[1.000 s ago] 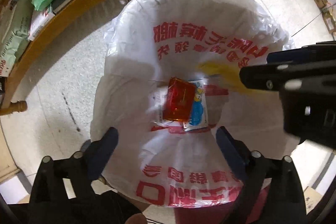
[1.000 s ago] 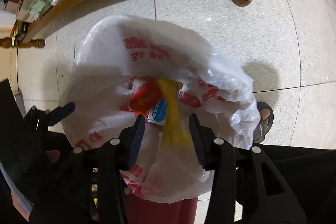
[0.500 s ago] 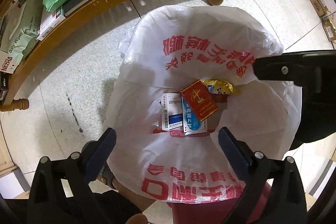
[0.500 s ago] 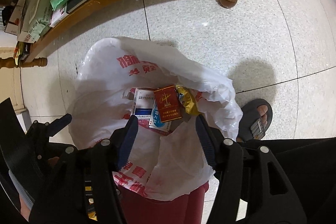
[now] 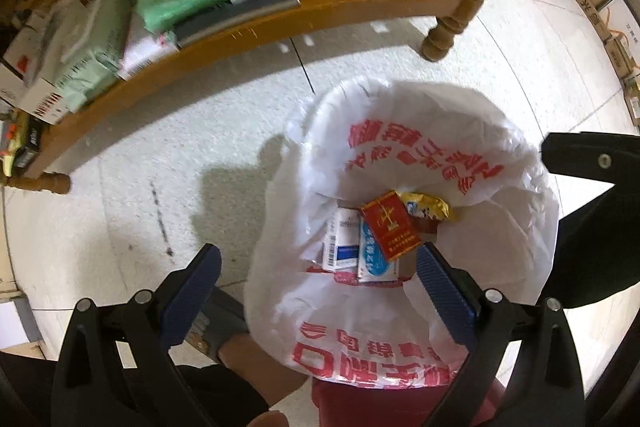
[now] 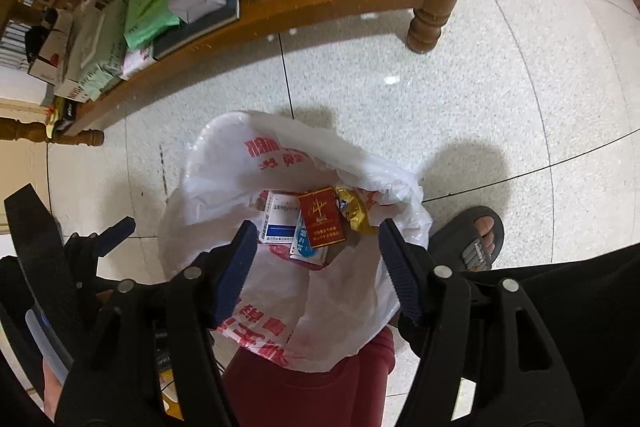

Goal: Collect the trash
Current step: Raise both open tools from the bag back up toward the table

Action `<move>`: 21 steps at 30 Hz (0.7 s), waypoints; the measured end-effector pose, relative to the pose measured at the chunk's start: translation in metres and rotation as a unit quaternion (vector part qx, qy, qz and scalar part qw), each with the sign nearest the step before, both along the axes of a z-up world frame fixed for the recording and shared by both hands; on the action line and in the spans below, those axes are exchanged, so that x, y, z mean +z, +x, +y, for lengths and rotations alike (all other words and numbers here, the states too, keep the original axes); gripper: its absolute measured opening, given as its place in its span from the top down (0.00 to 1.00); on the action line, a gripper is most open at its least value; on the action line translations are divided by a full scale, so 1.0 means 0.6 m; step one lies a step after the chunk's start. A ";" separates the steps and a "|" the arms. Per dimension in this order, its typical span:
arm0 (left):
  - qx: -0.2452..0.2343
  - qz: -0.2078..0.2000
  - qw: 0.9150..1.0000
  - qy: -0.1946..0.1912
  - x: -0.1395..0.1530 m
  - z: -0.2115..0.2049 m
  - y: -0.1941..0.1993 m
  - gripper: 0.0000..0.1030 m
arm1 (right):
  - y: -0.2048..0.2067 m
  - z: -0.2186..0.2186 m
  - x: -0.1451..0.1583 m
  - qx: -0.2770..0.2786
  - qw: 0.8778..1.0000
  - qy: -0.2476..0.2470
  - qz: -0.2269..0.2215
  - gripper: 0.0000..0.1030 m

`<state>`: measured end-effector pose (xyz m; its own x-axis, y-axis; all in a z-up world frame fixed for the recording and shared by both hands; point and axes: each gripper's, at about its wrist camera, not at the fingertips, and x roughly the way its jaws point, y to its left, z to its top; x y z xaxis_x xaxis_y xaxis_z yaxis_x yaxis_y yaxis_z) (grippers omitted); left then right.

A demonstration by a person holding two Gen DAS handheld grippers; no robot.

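Yellow wrapper [image 6: 354,213] now in bag [image 6: 224,183]

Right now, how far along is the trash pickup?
Done: a red pack, a gold wrapper and white-and-blue boxes lie inside the white bag lining the red bin.
In hand: nothing; left tongs and right tongs are open and empty above it.
Left: unclear; no loose trash shows on the floor.

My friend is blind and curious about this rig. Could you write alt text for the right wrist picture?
A white plastic bag lines a red bin on a tiled floor and holds a red cigarette pack, small white boxes and a gold wrapper. The right gripper hangs above it, jaws open and empty. A cluttered wooden shelf stands behind.
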<state>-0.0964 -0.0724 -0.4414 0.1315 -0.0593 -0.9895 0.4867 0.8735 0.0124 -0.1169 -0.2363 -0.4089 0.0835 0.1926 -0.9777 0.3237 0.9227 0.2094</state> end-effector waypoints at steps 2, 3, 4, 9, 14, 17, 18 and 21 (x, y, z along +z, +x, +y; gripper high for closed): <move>0.001 -0.017 1.000 -0.007 0.023 0.000 0.002 0.08 | -0.004 -0.005 0.021 -0.003 1.000 0.003 -0.012 0.40; 0.004 -0.025 1.000 -0.011 0.034 0.001 0.003 0.08 | -0.007 -0.008 0.033 -0.004 1.000 0.002 -0.019 0.40; 0.008 -0.036 0.999 -0.015 0.049 0.003 0.005 0.08 | -0.008 -0.011 0.046 -0.006 1.000 0.001 -0.026 0.39; 0.025 -0.082 0.996 -0.033 0.110 0.011 0.007 0.08 | -0.023 -0.023 0.123 -0.001 0.997 -0.011 -0.072 0.35; 0.038 -0.111 0.992 -0.051 0.155 0.019 0.000 0.08 | -0.042 -0.031 0.180 0.003 0.994 -0.019 -0.107 0.34; 0.048 -0.135 0.988 -0.060 0.188 0.028 -0.006 0.08 | -0.054 -0.034 0.209 0.005 0.992 -0.018 -0.124 0.34; 0.053 -0.139 0.987 -0.065 0.199 0.031 -0.008 0.08 | -0.059 -0.034 0.219 0.006 0.991 -0.018 -0.130 0.34; 0.064 -0.158 0.982 -0.087 0.244 0.039 -0.011 0.08 | -0.071 -0.034 0.260 0.010 0.987 -0.028 -0.157 0.33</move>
